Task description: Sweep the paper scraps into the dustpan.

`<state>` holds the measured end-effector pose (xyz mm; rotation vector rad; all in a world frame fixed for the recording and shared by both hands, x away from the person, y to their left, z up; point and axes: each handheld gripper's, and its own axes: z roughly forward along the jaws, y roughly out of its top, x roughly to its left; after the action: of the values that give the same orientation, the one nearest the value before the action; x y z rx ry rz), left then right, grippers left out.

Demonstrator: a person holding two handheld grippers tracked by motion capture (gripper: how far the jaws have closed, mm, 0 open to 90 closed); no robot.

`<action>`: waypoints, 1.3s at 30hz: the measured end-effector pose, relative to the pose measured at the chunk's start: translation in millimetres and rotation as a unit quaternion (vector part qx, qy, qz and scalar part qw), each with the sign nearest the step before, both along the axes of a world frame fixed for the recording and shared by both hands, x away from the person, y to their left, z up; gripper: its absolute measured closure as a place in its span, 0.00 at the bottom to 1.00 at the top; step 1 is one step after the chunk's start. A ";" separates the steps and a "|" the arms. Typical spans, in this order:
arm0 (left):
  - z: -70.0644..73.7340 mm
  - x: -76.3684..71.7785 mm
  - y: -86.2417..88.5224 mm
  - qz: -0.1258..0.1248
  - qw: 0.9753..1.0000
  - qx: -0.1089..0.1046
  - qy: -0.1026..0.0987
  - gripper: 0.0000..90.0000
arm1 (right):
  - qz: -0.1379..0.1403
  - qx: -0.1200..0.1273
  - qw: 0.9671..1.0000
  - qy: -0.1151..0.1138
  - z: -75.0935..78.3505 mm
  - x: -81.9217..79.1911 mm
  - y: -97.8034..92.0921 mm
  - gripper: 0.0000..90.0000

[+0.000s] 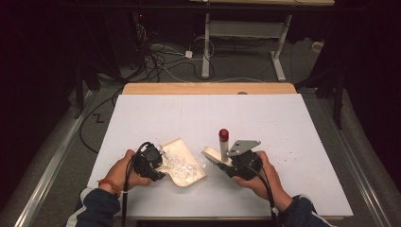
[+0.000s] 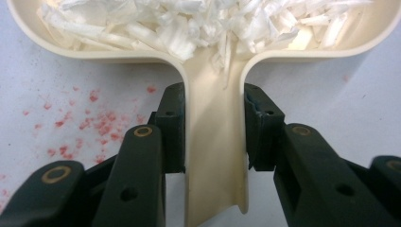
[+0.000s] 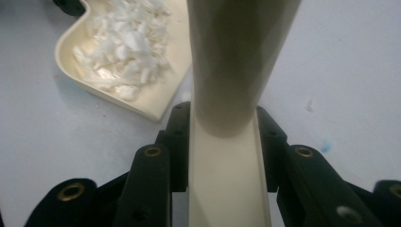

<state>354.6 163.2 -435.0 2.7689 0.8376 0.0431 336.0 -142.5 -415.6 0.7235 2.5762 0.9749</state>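
Note:
A cream dustpan (image 1: 185, 166) lies at the table's front centre, full of white shreds (image 1: 178, 161). My left gripper (image 1: 160, 169) is shut on its narrow handle (image 2: 215, 142), a jaw pressing each side; the shreds (image 2: 189, 23) are piled in the pan just ahead. To its right, my right gripper (image 1: 223, 163) is shut on the flat cream base of a tool with an upright post and a red cap (image 1: 223, 134). In the right gripper view the post (image 3: 236, 61) rises just beyond the jaws of the gripper (image 3: 222, 137), with the dustpan (image 3: 156, 97) off to the left.
Red specks (image 2: 85, 123) dot the white table top beside the left jaws, and fainter ones (image 1: 302, 151) lie right of the right hand. The wooden table edge (image 1: 208, 88) runs along the back. Cables and another table's legs (image 1: 205, 47) stand on the floor beyond.

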 end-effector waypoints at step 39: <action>-6.3 1.6 15.4 0.011 1.000 -0.022 -0.001 0.70 | 0.042 0.016 0.999 0.018 17.1 -7.8 -10.0 0.74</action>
<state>356.2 178.7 -441.4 2.7190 0.8584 0.0314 328.3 -152.5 -398.6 0.6515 2.6473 1.0386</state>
